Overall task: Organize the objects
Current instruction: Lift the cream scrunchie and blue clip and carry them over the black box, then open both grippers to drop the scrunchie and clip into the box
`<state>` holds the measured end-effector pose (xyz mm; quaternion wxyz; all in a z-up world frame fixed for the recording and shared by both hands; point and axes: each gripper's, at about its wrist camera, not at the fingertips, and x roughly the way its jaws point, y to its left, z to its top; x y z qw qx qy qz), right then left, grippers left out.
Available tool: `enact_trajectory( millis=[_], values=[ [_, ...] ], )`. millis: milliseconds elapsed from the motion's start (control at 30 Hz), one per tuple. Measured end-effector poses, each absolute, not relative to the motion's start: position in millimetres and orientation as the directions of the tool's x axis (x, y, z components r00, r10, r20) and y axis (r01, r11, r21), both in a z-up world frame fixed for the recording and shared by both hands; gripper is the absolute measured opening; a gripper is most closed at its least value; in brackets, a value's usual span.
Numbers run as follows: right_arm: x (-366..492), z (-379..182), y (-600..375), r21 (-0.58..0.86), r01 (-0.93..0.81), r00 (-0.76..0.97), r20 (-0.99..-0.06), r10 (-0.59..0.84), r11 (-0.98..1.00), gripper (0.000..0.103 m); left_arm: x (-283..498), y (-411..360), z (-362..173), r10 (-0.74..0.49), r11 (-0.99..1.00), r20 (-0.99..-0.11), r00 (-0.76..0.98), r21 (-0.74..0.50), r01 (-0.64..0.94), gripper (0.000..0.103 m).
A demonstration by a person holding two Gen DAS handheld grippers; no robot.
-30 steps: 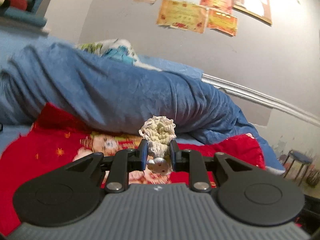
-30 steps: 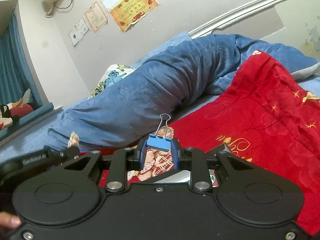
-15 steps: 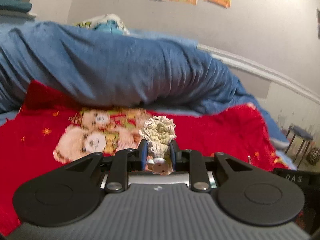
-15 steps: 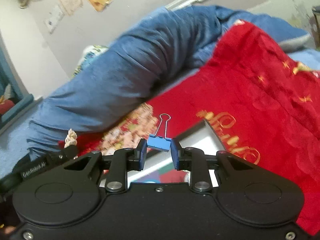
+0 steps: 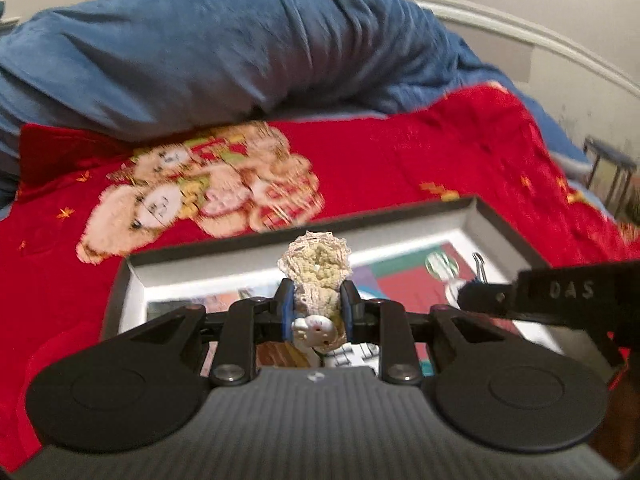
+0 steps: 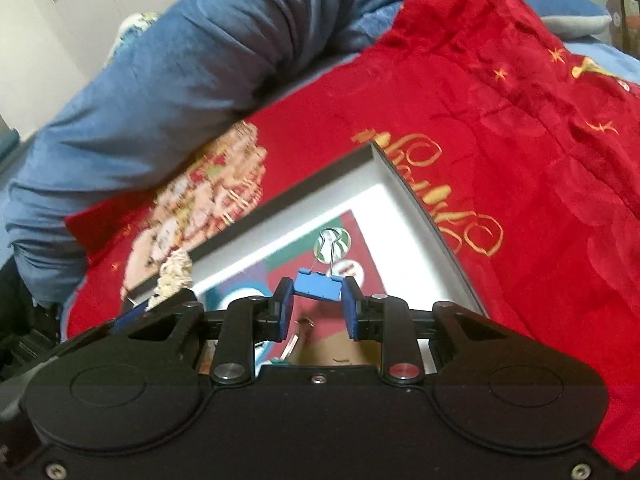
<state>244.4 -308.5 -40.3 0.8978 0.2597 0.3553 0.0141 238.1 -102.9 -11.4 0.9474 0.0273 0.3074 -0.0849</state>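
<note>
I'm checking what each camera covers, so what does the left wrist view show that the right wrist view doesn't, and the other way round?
Only the left wrist view shows the small white button-like charm at the base of the crocheted piece held in the left gripper, and a stool at the far right.

Only the right wrist view shows the gold lettering on the red blanket and the blue body of the binder clip pinched in the right gripper.

Both show the shallow grey box, the blue duvet, the bear print and each other's gripper.
</note>
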Motion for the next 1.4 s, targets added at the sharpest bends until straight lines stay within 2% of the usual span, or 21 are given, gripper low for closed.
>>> enact_trajectory(
  millis=[267,500,600,633,733,800,867,900,967,1033,1100,1200,1400],
  values=[
    [242.1,-42.1,-305.1,0.471,0.171,0.718,-0.661,0.218,0.865,0.026,241.3,-111.0,-24.6,-0.176,0.976,-0.660,0.730,-0.022,0.215,0.030],
    [242.1,-43.2,-305.5,0.490,0.166,0.714,-0.658,0.238,0.856,0.026,239.2,-117.3,-29.5,-0.148,0.977,-0.658,0.739,0.020,0.213,0.036],
    [241.9,-43.9,-306.6,0.495,0.166,0.714,-0.657,0.242,0.853,0.025,239.1,-116.0,-30.4,-0.147,0.979,-0.656,0.740,0.012,0.205,0.044],
    [241.7,-43.9,-306.8,0.498,0.169,0.715,-0.656,0.242,0.851,0.025,240.2,-114.9,-30.3,-0.146,0.980,-0.658,0.739,0.004,0.198,0.056],
    [240.3,-45.4,-310.6,0.538,0.191,0.719,-0.647,0.256,0.821,0.027,243.1,-110.3,-29.2,-0.149,0.984,-0.671,0.726,-0.032,0.173,0.065],
    [239.3,-47.0,-314.4,0.573,0.190,0.724,-0.630,0.280,0.797,0.033,243.3,-107.0,-28.2,-0.160,0.985,-0.676,0.719,-0.058,0.165,0.067],
    [237.9,-47.5,-317.8,0.614,0.181,0.737,-0.602,0.307,0.769,0.051,243.2,-103.9,-26.5,-0.163,0.985,-0.681,0.714,-0.074,0.154,0.071],
    [237.3,-47.2,-318.1,0.623,0.179,0.743,-0.592,0.311,0.761,0.057,242.5,-102.0,-25.3,-0.164,0.986,-0.684,0.710,-0.085,0.145,0.075],
    [235.7,-45.2,-317.4,0.641,0.165,0.752,-0.574,0.326,0.749,0.081,239.9,-95.8,-21.3,-0.169,0.986,-0.694,0.700,-0.109,0.130,0.079],
    [234.1,-42.1,-314.2,0.658,0.149,0.747,-0.564,0.352,0.738,0.094,236.0,-91.7,-16.8,-0.170,0.985,-0.706,0.687,-0.111,0.129,0.084],
    [227.8,-34.0,-310.8,0.659,0.128,0.768,-0.539,0.347,0.741,0.095,229.6,-86.5,-8.4,-0.164,0.986,-0.707,0.688,-0.101,0.131,0.084],
    [216.8,-18.7,-312.4,0.682,0.077,0.795,-0.482,0.368,0.727,0.103,216.7,-77.1,8.9,-0.139,0.990,-0.679,0.721,-0.100,0.098,0.088],
    [182.6,14.8,-322.0,0.732,0.014,0.865,-0.351,0.360,0.681,0.103,189.1,-64.1,52.7,-0.179,0.982,-0.646,0.742,-0.161,0.096,0.093]
  ],
)
